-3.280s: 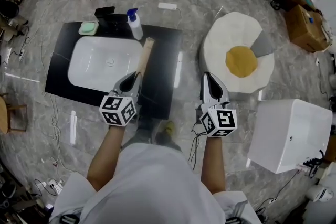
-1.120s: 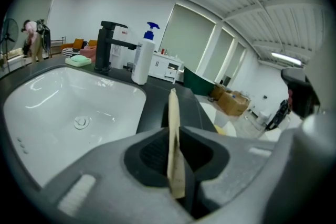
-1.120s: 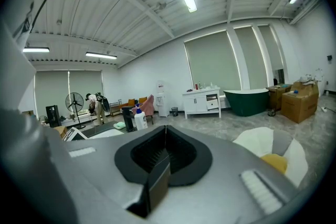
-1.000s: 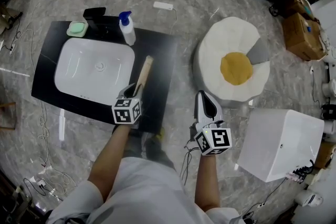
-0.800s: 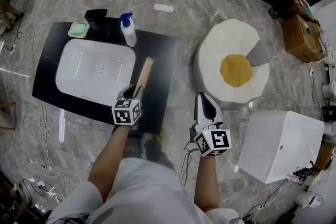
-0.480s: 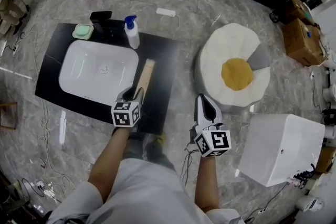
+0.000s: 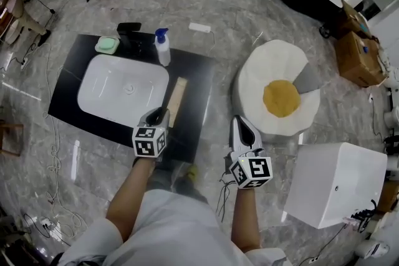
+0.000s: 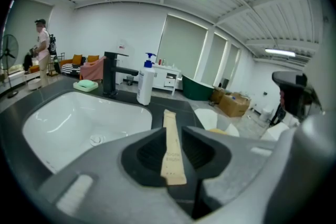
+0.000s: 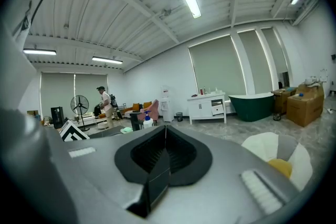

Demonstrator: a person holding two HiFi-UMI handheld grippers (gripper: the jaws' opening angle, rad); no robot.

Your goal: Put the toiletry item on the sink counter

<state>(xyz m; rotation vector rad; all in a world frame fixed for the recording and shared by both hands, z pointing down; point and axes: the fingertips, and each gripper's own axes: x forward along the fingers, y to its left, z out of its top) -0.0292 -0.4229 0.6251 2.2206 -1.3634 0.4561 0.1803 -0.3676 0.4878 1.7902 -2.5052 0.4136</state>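
The toiletry item is a long tan toothbrush box (image 7: 176, 99) lying flat on the black sink counter (image 7: 196, 71), to the right of the white basin (image 7: 121, 87). My left gripper (image 7: 159, 114) sits low at the box's near end. In the left gripper view the box (image 8: 170, 149) runs away from me through the gap between the jaws. The jaws are closing, and the pads stand clear of the box on both sides. My right gripper (image 7: 242, 126) hangs over the floor right of the counter, its jaws (image 9: 165, 131) shut with nothing in them.
A white pump bottle (image 7: 163, 47), a black faucet (image 7: 129, 31) and a green soap dish (image 7: 106, 45) stand along the counter's far edge. An egg-shaped cushion (image 7: 279, 93) and a white box (image 7: 336, 184) are on the floor at right. A person (image 8: 41, 50) stands far off.
The box has gone from being carried above the counter to lying on it. Over the last second the left gripper has drawn back a little towards the box's near end.
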